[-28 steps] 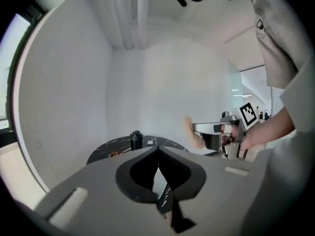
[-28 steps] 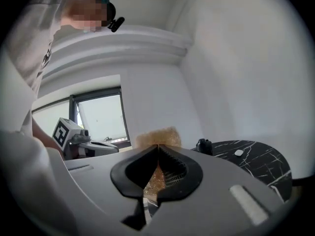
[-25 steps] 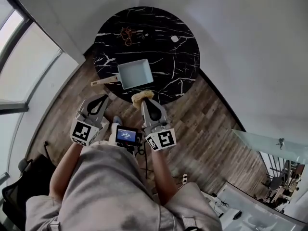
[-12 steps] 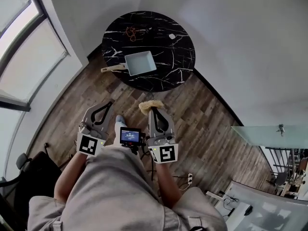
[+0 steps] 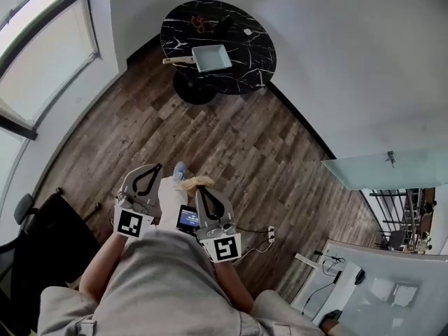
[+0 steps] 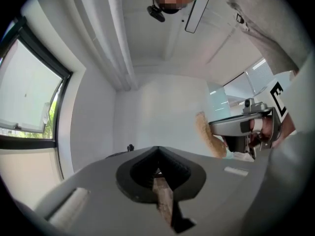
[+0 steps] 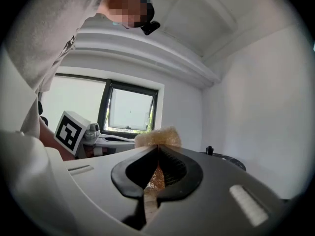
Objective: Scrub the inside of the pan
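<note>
Black stone with white veining forms the top of the round table (image 5: 255,65), which stands at the far end of the room against the white wall (image 5: 350,61). The pan (image 5: 211,58), pale blue-grey and rectangular, rests on this top slightly left of centre. Its light-coloured handle points left. A small reddish-orange item (image 5: 201,25) and a small white item (image 5: 248,31) lie on the far part of the table, apart from the pan.

Both grippers are well apart from the table. They are held at the near end of the wooden floor (image 5: 231,145), close in front of the person's torso.

- The left gripper (image 5: 152,168) has its jaws fully together with nothing between them, and its own view shows the same.
- The right gripper (image 5: 197,187) has its jaws clamped on a yellow sponge (image 5: 194,181). The sponge protrudes past the fingertips, and the right gripper view shows it pressed between the pads.

The grippers sit side by side, with the left tilted slightly outward. A small screen device (image 5: 187,218) is positioned between them at the person's waist. A window (image 5: 42,54) occupies the left side, and a black chair (image 5: 35,250) stands at the near left.
</note>
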The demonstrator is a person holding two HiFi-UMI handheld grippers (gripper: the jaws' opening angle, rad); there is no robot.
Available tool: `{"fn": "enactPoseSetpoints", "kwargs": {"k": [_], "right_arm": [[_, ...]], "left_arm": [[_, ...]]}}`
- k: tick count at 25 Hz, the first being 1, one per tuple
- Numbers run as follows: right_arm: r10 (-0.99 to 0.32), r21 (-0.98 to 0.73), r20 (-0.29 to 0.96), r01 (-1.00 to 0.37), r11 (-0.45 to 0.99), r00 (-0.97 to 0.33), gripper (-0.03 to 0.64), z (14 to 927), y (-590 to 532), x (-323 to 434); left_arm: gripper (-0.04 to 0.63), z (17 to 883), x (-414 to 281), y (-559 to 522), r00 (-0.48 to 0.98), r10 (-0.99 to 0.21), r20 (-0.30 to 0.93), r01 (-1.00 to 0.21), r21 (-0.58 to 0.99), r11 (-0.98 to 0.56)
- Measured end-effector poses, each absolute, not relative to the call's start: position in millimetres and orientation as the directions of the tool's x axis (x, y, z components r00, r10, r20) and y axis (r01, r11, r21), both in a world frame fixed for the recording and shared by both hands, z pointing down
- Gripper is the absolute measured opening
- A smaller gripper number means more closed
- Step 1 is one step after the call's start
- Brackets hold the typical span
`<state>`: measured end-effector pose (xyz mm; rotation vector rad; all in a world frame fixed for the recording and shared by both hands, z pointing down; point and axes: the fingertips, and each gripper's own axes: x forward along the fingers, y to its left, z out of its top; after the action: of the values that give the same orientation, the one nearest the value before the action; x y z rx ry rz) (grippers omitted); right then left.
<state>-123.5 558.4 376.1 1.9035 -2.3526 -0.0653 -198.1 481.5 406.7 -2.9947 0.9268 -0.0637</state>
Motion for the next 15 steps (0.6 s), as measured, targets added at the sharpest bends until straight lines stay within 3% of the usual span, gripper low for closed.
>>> {"fn": "enactPoseSetpoints", "kwargs": {"k": [3,7,15], "right_arm": [[-0.982,0.140,0.088,-0.974,0.180,-0.169,0.020,368,602,-133],[-0.990,0.097,0.034,-0.986,0.137,-0.135,0.021,357,638,-121],[-0.991,0.140,-0.014,-0.981,0.132,-0.136,0.020,344,715,-104]], "left_arm": [[0.002,407,-210,536,0.849,-0.527,0.046,-0.528,0.006,-0.849],[0.002,407,-210,584,0.869,-0.493,0.042,-0.491,-0.037,-0.870],[0.002,391,-200,650,0.848,-0.526,0.070,-0.522,-0.068,-0.850]]}}
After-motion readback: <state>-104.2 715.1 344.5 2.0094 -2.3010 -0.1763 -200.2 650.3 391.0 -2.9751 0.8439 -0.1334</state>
